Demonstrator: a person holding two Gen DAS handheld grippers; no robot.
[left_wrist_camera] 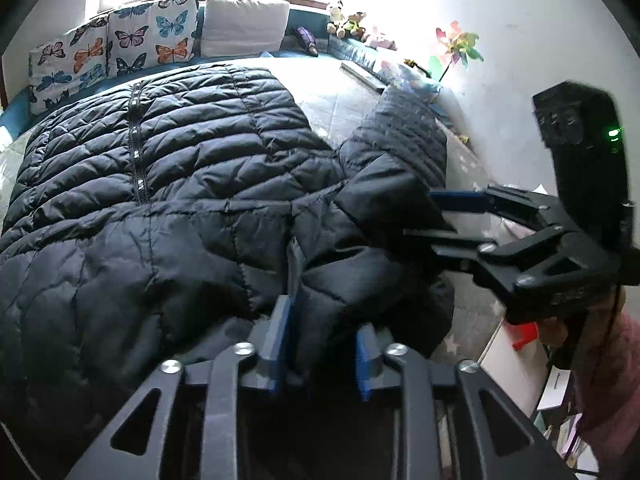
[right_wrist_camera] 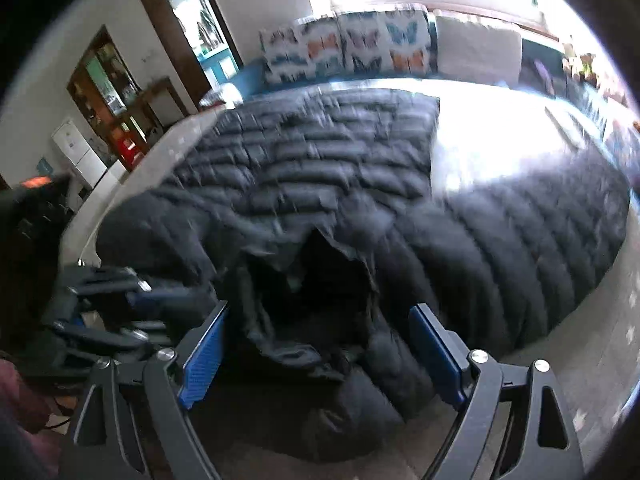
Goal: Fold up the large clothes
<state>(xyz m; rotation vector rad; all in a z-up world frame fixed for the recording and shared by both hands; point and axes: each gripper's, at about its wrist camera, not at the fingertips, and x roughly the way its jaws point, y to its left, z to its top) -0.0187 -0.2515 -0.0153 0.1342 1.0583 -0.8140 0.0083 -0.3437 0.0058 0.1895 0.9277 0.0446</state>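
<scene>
A large black quilted puffer coat (left_wrist_camera: 168, 184) lies spread on the grey bed cover, zipper up; it also shows in the right wrist view (right_wrist_camera: 320, 168). One sleeve (left_wrist_camera: 404, 140) lies out to the right. My left gripper (left_wrist_camera: 326, 340) is shut on a fold of the coat's collar end, with fabric bunched between the blue pads (left_wrist_camera: 282, 332). My right gripper (right_wrist_camera: 320, 344) is open, its blue pads (right_wrist_camera: 204, 352) wide apart around the coat's open collar (right_wrist_camera: 320, 280) without gripping it. In the left wrist view the right gripper (left_wrist_camera: 436, 216) sits at the coat's right shoulder.
Butterfly cushions (left_wrist_camera: 120, 44) and a white cushion (left_wrist_camera: 244, 26) line the bed's far side under a window. Soft toys (left_wrist_camera: 348, 22) and a pinwheel (left_wrist_camera: 458, 48) stand by the white wall on the right. A cabinet (right_wrist_camera: 116, 92) and doorway are at the left.
</scene>
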